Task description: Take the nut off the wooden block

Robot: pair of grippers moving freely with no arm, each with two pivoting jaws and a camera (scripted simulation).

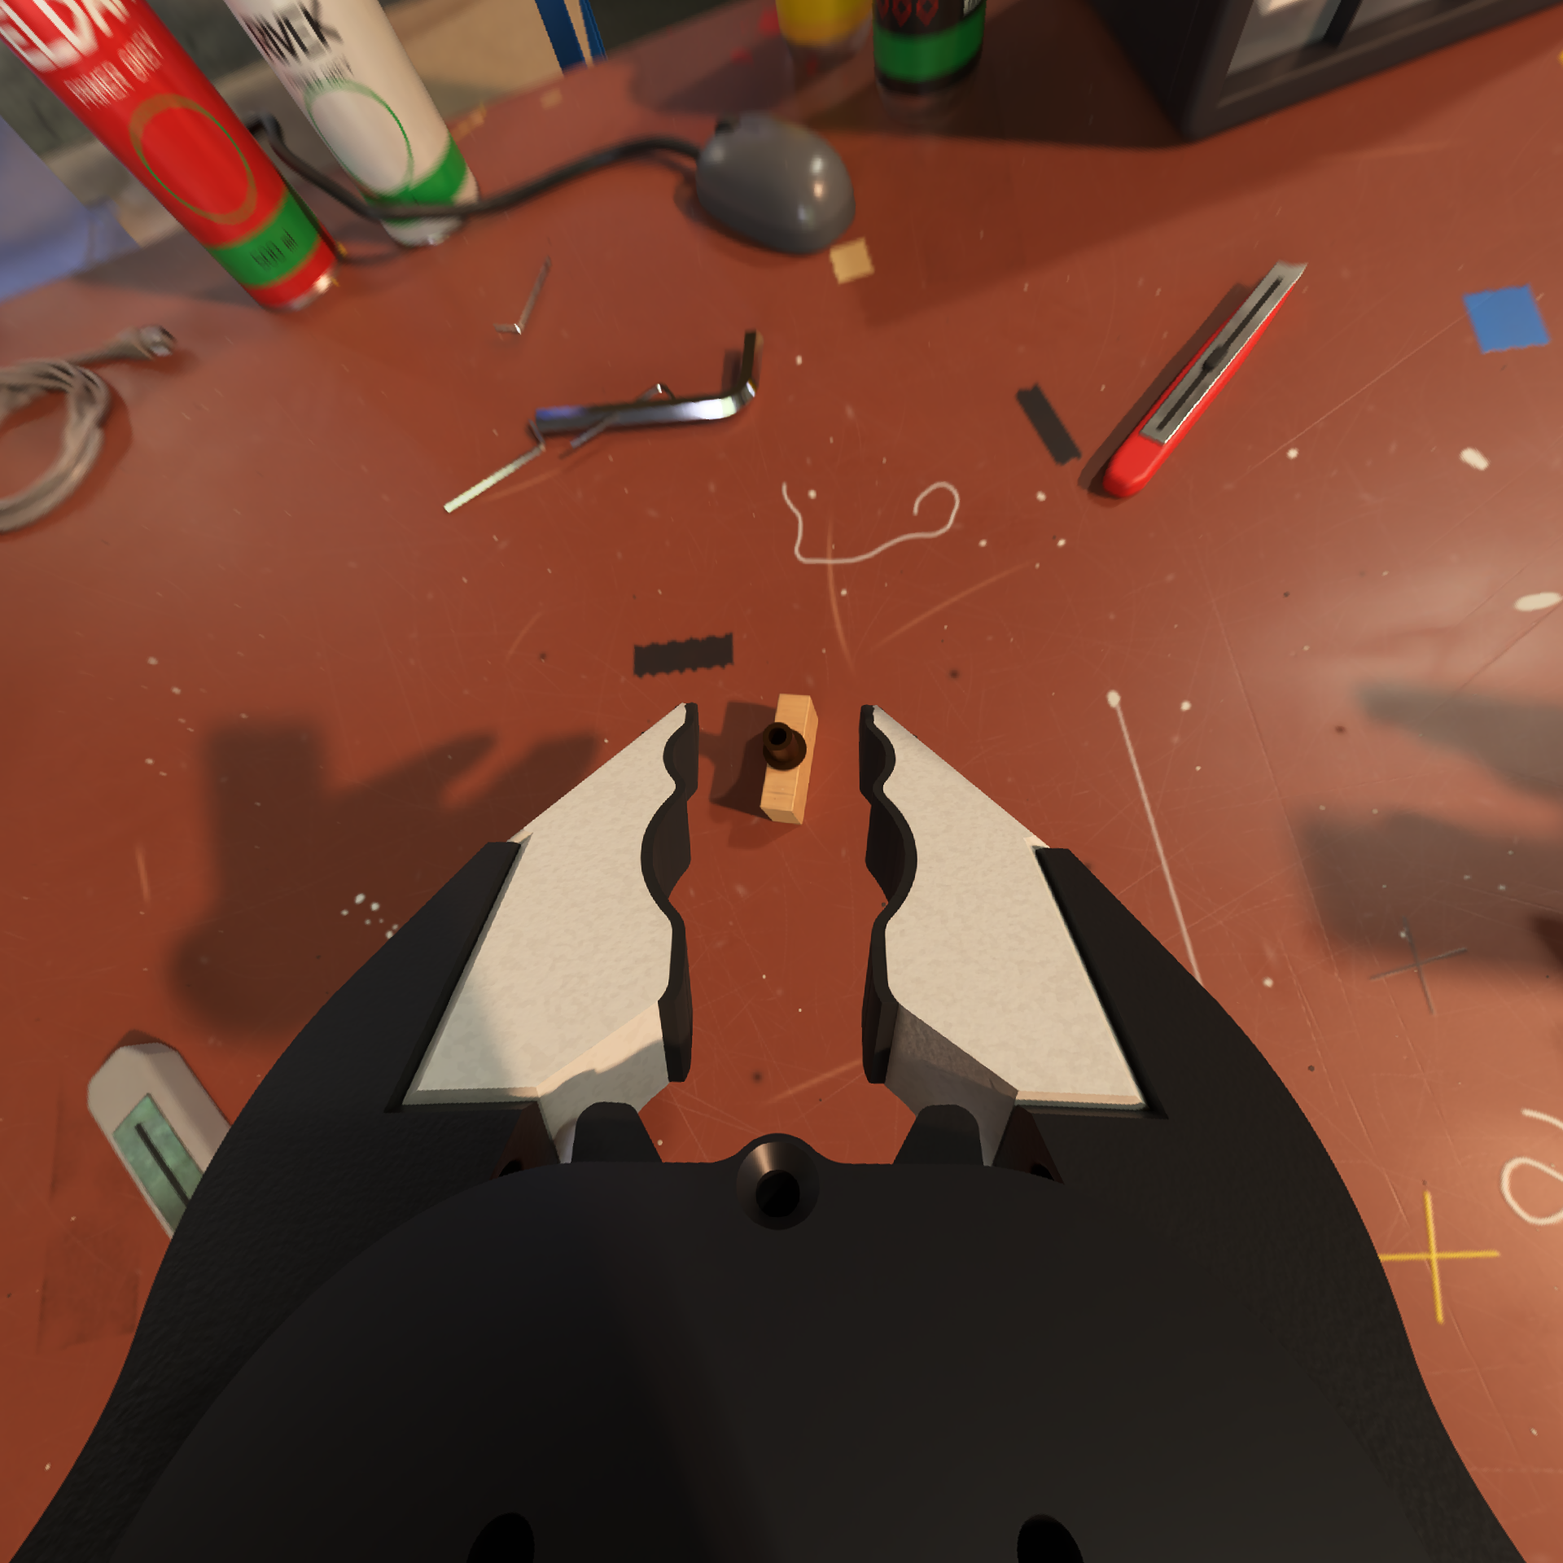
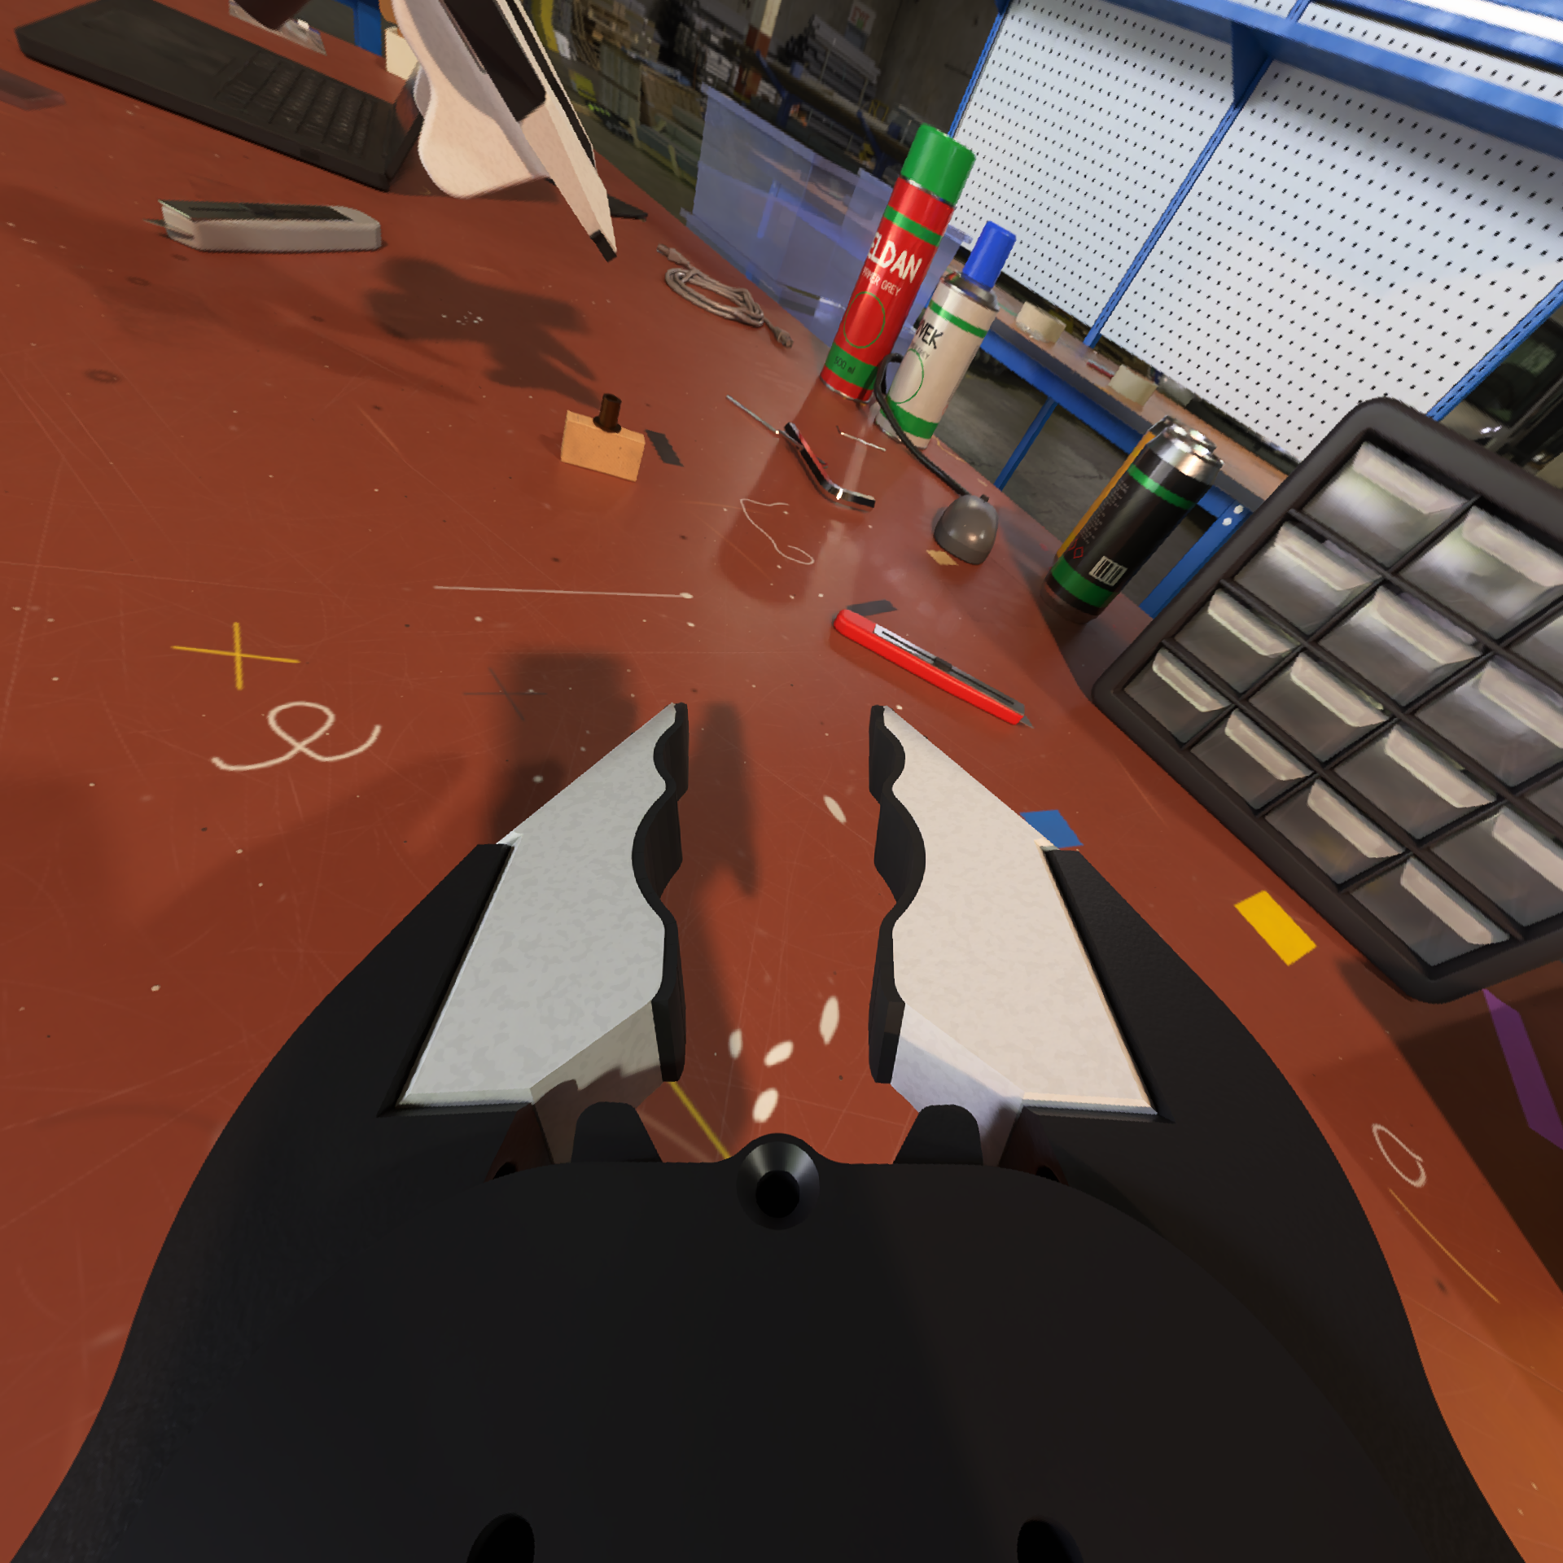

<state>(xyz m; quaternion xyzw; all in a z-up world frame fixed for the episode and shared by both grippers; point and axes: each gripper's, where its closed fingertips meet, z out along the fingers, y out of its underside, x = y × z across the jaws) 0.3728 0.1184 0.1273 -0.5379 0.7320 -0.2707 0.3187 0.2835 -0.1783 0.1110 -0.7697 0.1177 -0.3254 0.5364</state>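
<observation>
Wooden block (image 1: 788,761) with dark nut (image 1: 781,744) seated on top lies on red-brown bench (image 1: 338,634) between spread left gripper (image 1: 778,719) fingertips; right gripper (image 2: 778,719) also spread, empty, well apart.

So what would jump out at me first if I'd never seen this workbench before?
Probably the left tongs, jaws open, poised above a small wooden block with a dark nut standing on top, out on the red-brown table. After that, the bright things: a red utility knife off to the right and a tall red spray can at the far left edge.
</observation>
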